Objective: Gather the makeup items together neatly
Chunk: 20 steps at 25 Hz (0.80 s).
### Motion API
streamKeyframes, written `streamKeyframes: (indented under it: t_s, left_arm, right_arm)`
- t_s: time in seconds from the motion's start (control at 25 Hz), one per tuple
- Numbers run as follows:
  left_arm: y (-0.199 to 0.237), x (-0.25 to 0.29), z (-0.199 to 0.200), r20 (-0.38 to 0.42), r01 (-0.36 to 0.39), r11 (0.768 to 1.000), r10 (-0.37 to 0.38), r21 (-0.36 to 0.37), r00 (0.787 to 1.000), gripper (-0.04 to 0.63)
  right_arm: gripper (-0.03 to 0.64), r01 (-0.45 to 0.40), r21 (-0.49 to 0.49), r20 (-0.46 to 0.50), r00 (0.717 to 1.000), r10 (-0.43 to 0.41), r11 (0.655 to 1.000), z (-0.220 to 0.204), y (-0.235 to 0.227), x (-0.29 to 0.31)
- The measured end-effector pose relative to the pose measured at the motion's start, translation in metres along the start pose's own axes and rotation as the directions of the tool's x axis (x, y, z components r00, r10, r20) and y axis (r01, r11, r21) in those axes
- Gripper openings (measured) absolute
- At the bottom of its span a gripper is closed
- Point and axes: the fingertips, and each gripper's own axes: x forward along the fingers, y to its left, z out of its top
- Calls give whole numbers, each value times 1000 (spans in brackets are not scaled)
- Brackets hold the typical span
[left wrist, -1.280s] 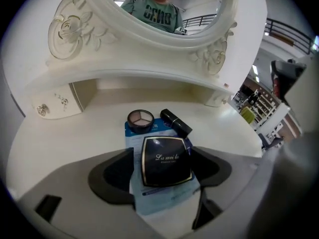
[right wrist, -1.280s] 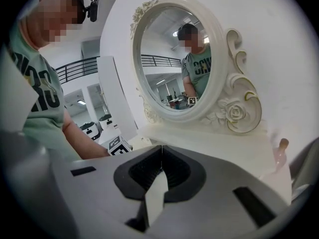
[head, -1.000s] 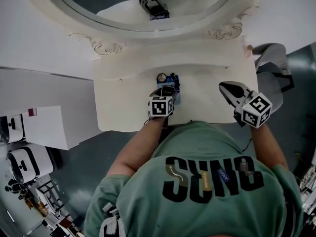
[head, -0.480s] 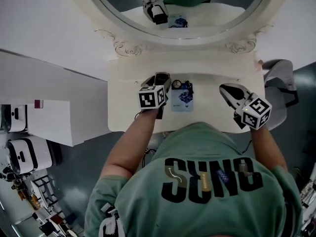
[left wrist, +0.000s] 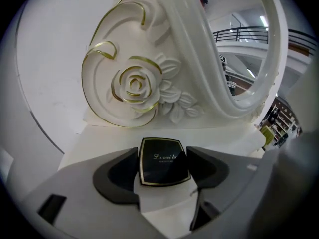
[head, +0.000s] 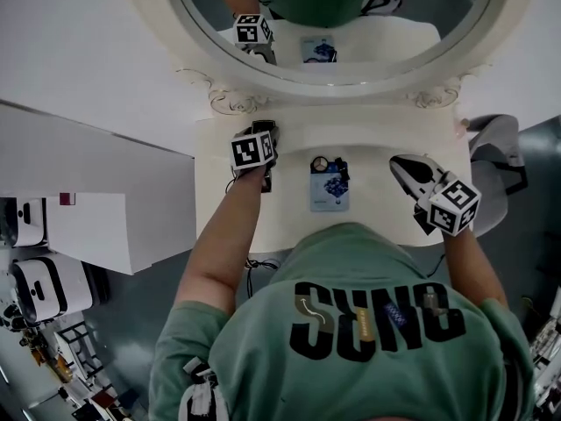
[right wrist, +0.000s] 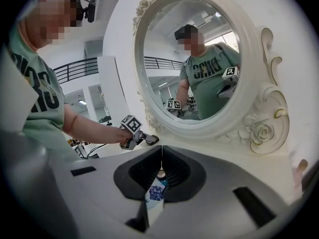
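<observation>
A black square compact (left wrist: 163, 163) with gold trim and script sits between the pads of my left gripper (left wrist: 163, 156), which is shut on it. In the head view, that left gripper (head: 264, 132) hangs over the back left of the white vanity top (head: 386, 222), close to the mirror's carved foot. A blue printed sachet (head: 329, 191) lies mid-table, with a small round item (head: 320, 163) and a dark item (head: 341, 168) at its far end. My right gripper (head: 400, 163) is shut and empty at the right, apart from them. The sachet (right wrist: 155, 193) shows past its jaws.
An oval mirror (head: 333, 24) in an ornate white frame stands at the back of the vanity. Its carved rose (left wrist: 134, 86) rises just beyond the compact. A grey chair (head: 491, 147) is at the right. White boxes (head: 96, 226) and a cluttered floor lie to the left.
My left gripper has carried the black compact from the items at mid-table leftward and back toward the mirror's foot. The right gripper has shifted only a little.
</observation>
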Motion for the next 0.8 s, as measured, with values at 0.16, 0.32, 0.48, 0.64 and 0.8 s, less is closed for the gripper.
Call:
streamKeyframes:
  t_s: [0.16, 0.32, 0.48, 0.64, 0.8]
  left_arm:
    - [4, 7, 3, 2, -9, 1000, 9, -25, 1000, 313]
    - [3, -2, 9, 41, -21, 1000, 22, -15, 999, 322]
    - [-18, -41, 17, 164, 47, 999, -46, -3, 985, 322]
    - [-69, -100, 7, 293, 241, 966, -259, 99, 920, 302]
    - [-118, -148, -22, 356, 391, 902, -431, 182, 829, 145]
  right_arm:
    - [-5, 6, 6, -6, 1000, -6, 1000, -2, -1, 1]
    - [-5, 1, 1, -6, 1000, -1, 1000, -1, 2, 1]
    - [-5, -15, -12, 9, 1000, 15, 1000, 7, 7, -2]
    - [-5, -42, -26, 29, 999, 42, 999, 15, 17, -3]
    - [-5, -67, -32, 46, 997, 69, 997, 16, 26, -5]
